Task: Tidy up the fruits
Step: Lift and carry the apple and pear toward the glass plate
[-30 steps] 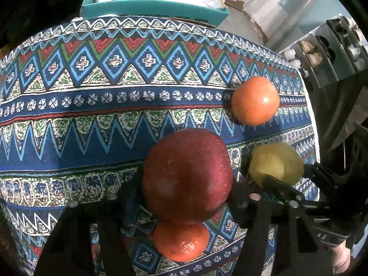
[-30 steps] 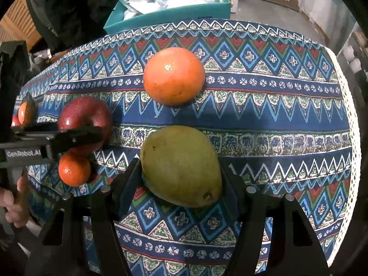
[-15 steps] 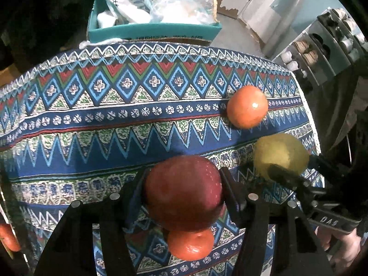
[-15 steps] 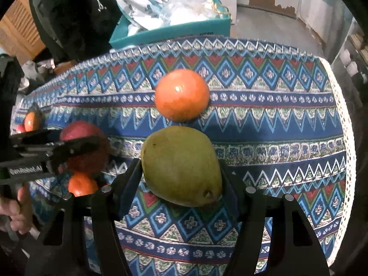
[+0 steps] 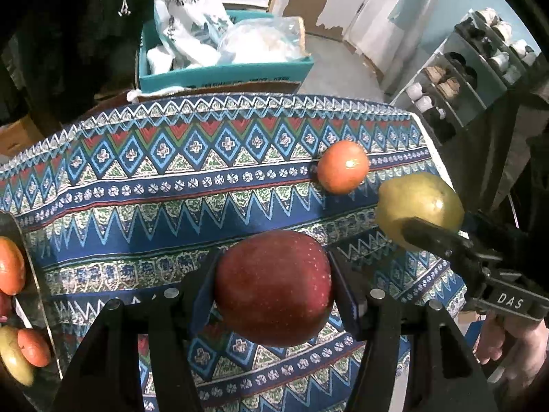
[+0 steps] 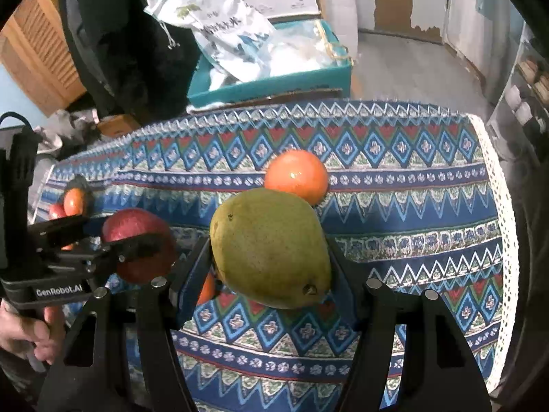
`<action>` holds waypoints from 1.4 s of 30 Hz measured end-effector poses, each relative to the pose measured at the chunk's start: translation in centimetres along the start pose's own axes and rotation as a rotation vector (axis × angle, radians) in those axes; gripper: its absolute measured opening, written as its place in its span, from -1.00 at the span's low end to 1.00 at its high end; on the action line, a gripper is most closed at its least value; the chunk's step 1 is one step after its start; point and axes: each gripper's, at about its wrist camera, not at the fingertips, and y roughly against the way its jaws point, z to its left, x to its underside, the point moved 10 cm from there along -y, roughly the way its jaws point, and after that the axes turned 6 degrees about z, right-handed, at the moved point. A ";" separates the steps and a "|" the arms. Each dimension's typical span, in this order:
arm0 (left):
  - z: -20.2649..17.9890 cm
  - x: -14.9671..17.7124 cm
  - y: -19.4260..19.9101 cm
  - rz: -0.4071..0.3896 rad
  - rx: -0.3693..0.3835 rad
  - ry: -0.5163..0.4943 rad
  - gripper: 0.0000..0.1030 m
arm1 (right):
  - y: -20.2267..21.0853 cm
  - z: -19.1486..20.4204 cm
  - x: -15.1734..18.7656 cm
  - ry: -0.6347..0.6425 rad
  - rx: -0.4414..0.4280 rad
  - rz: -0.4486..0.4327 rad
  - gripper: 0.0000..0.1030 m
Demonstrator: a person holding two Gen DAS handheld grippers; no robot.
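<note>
My left gripper is shut on a dark red apple, held above the patterned tablecloth. My right gripper is shut on a green mango, also lifted off the cloth. Each gripper shows in the other's view: the mango at the right, the apple at the left. A large orange rests on the cloth beyond both. A small orange fruit peeks out beside the mango, mostly hidden.
A clear container at the left edge holds several orange and yellow fruits. A teal box stuffed with bags stands behind the table. Shelves stand at the right. A person's hand grips the left tool.
Both grippers have risen with their fruit, so the table looks smaller and farther. The small orange under the apple has dropped out of the left wrist view.
</note>
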 end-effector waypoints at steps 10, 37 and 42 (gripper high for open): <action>-0.3 0.1 4.2 -0.066 0.001 -0.015 0.22 | 3.2 1.8 -1.2 0.010 -0.031 -0.068 0.27; 1.2 0.8 14.0 -0.226 -0.012 -0.032 0.22 | 8.7 8.5 -3.7 0.079 -0.121 -0.177 0.27; 2.6 1.1 15.1 -0.241 -0.018 -0.011 0.22 | 9.0 10.5 -4.5 0.104 -0.137 -0.190 0.27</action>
